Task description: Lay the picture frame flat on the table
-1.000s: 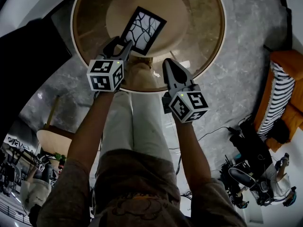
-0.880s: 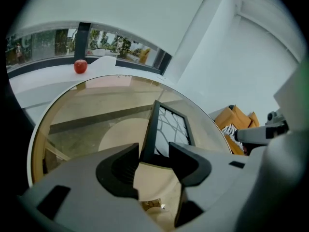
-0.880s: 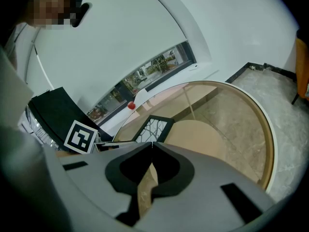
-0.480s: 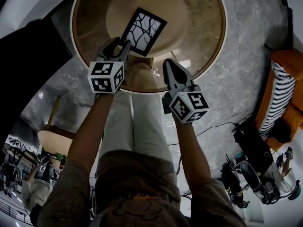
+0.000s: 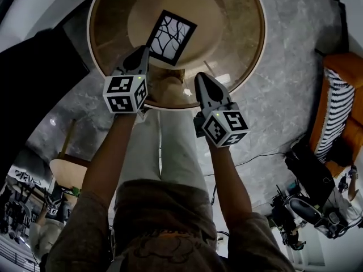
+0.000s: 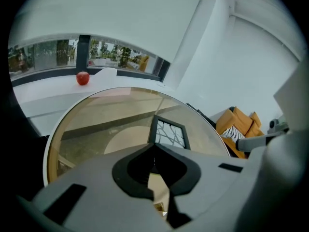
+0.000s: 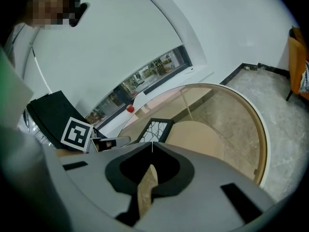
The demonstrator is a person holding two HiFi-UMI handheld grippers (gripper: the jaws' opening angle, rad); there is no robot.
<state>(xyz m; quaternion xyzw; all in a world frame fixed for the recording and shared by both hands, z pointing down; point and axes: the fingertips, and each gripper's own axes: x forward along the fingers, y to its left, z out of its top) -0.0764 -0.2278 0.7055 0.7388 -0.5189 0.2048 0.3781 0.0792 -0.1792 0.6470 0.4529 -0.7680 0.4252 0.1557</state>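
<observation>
Left gripper [image 5: 144, 51]: jaws have just been closing and are now pressed together, nothing between them. Picture frame [image 5: 172, 37] sits on the round bench [image 5: 241, 27] just ahead of its tips; contact unclear. Right gripper [image 5: 201, 78]: pressed together, empty, with the frame ahead to its left.

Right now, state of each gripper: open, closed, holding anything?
Left gripper: jaws have just closed, nothing between them.
Right gripper: closed, empty.
</observation>
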